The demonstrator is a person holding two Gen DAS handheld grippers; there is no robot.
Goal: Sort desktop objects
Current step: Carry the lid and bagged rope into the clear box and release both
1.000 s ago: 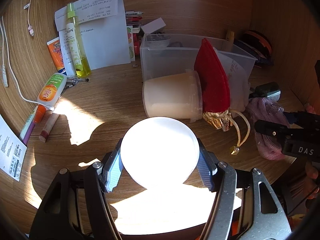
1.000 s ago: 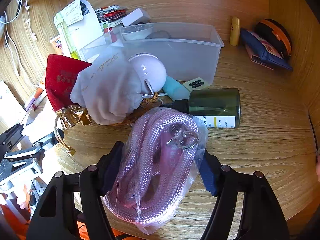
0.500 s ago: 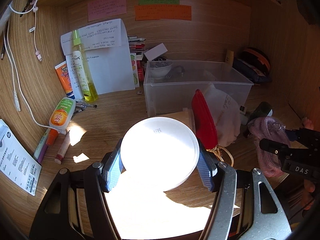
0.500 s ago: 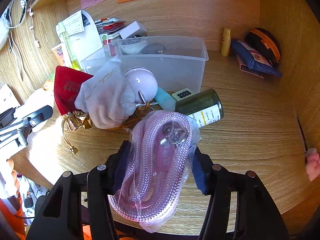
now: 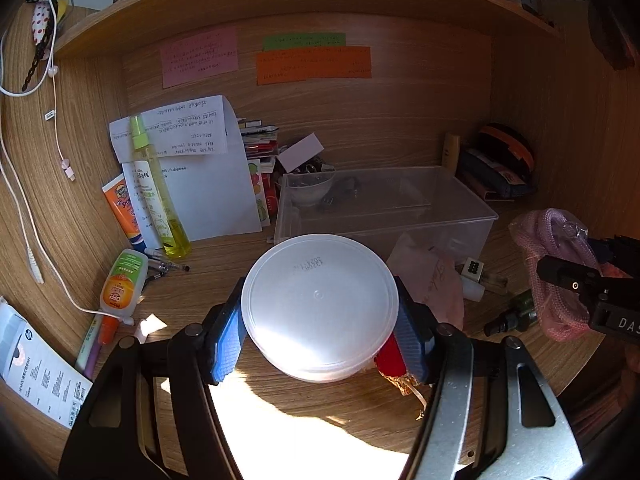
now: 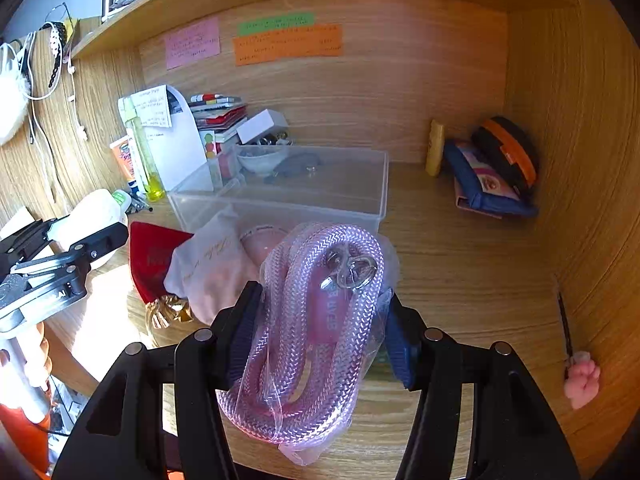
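Note:
My left gripper (image 5: 320, 320) is shut on a round white plastic tub (image 5: 320, 304) and holds it above the desk, its flat end towards the camera. My right gripper (image 6: 320, 332) is shut on a bagged pink braided rope (image 6: 316, 320) and holds it up over the desk; the rope also shows in the left wrist view (image 5: 556, 272). A clear plastic bin (image 5: 384, 204) stands behind both, with a small white bowl (image 5: 310, 188) and a dark item in it. The bin also shows in the right wrist view (image 6: 288, 196).
A red pouch (image 6: 154, 256) and a pale cloth bag (image 6: 212, 268) lie before the bin. A dark green bottle (image 5: 516, 312) lies right. A yellow spray bottle (image 5: 156, 192), tubes, papers and a white cable stand left. A dark blue pouch (image 6: 480, 184) is back right.
Both grippers have risen and drawn back from the desk with their loads. The tub has come up off the desk and the rope has come up off the green bottle.

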